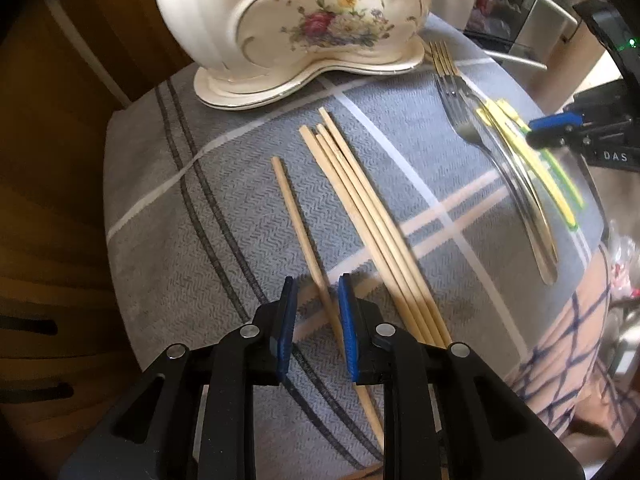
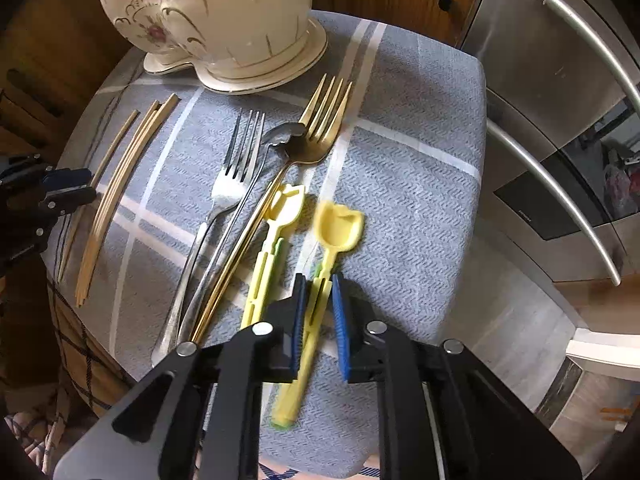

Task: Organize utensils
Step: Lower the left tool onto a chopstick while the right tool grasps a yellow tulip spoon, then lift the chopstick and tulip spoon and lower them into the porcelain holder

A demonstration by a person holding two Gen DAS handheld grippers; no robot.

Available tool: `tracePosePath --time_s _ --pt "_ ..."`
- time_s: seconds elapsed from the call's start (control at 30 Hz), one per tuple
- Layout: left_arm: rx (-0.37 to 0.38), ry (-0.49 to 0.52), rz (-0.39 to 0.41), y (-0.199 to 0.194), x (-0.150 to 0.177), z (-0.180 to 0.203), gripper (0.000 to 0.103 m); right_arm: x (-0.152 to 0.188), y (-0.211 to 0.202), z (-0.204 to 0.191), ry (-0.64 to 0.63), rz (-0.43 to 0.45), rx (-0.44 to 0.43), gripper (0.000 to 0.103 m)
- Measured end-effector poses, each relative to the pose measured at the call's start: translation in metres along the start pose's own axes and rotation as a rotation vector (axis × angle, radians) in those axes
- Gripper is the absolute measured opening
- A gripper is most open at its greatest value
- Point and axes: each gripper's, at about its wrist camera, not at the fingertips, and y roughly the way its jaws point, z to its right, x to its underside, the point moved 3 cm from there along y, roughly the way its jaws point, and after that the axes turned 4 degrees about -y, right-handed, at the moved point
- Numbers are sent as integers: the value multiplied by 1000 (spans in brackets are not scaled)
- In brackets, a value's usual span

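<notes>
A single wooden chopstick lies on the grey checked cloth, apart from a bundle of several chopsticks to its right. My left gripper is open, its blue pads on either side of the single chopstick's near part. Forks and yellow plastic utensils lie at the right. In the right wrist view my right gripper is open astride the handle of a yellow tulip-shaped plastic spoon. A second yellow spoon, a gold fork and a silver fork lie to its left.
A cream floral ceramic holder stands at the back of the cloth; it also shows in the right wrist view. A steel fridge with curved handles is to the right. The cloth's edges drop off at left and right.
</notes>
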Motion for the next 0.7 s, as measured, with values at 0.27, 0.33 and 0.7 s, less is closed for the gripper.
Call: tracePosePath --time_s 0.27,0.33,0.7 --pt "49 -83 84 -2 1 -13 5 0 -13 7 40 97 -30 10" --pt "89 -129 135 -10 4 -22 5 2 -25 10 45 137 -36 10" --pt "203 -219 559 -125 1 -42 5 -33 -119 11 102 534 -162 10"
